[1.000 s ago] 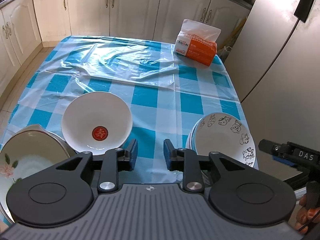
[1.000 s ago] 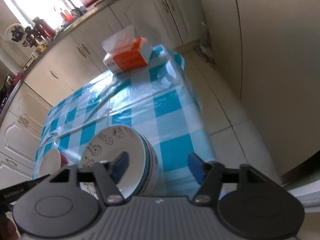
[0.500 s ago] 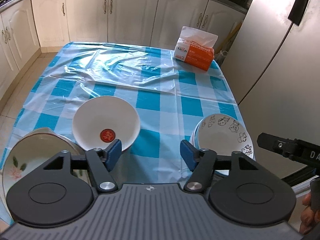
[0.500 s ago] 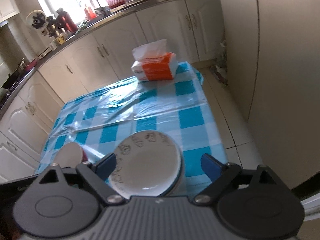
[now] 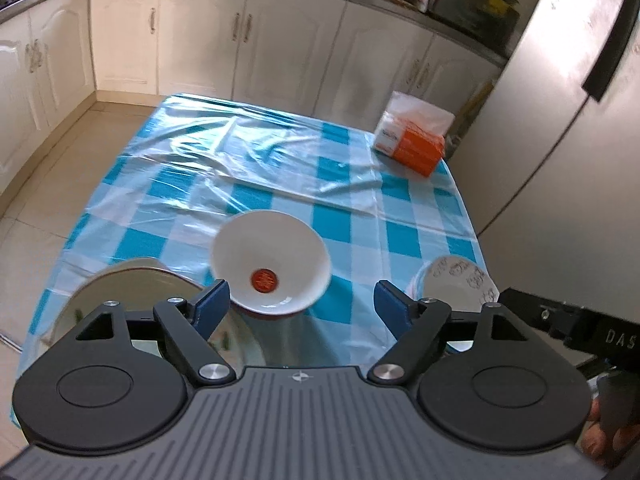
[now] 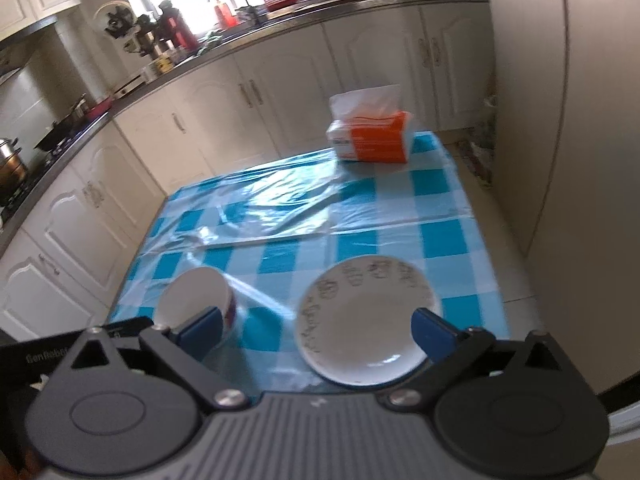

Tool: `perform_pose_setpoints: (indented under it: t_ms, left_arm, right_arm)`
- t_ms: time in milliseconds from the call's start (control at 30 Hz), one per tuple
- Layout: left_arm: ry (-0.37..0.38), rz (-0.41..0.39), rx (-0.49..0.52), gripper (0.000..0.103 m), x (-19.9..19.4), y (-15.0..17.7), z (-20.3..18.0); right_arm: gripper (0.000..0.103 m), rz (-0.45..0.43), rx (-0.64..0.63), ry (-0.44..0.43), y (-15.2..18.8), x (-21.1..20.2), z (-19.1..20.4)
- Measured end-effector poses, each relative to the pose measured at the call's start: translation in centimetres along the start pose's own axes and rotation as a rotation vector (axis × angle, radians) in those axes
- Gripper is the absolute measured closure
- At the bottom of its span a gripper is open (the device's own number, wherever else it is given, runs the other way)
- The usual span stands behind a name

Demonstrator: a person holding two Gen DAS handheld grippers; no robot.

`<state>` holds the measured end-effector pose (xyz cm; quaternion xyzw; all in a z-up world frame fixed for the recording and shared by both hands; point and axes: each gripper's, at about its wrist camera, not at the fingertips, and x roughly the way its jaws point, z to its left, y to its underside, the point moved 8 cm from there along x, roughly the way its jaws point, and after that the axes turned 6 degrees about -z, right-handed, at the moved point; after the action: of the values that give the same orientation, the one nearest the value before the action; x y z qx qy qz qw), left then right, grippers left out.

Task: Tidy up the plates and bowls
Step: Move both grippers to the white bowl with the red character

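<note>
Your left gripper (image 5: 302,302) has its jaws spreading wide, with nothing pressed between the blue pads; the white bowl (image 5: 271,262) with a red seal mark in its bottom sits on the table beyond them. A stack of pale plates (image 5: 132,296) lies near the table's left corner, partly hidden by the gripper. Your right gripper (image 6: 316,330) is also opening wide and grips nothing; the plate with small cartoon drawings (image 6: 366,320) lies on the checked blue-and-white tablecloth (image 6: 400,208) just past its fingers. The orange tissue pack (image 5: 414,140) stands at the far right corner; its print is too blurred to read. In the left view, the right gripper's black body bears the letters "DAS".
</note>
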<state>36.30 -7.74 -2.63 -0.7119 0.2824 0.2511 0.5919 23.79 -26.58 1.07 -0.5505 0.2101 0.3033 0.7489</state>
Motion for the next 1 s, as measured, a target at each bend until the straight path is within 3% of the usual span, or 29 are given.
perform_pose_setpoints:
  t_ms: [433, 1000]
  left_arm:
    - [-0.054, -0.045, -0.111, 0.003, -1.0, -1.4, 6.1]
    - [-0.117, -0.068, -0.269, 0.003, -1.0, -1.5, 12.8]
  right_arm:
    - [0.001, 0.062, -0.062, -0.056, 0.3, 1.1, 6.0]
    - [0.001, 0.094, -0.131, -0.072, 0.1, 2.9, 10.8]
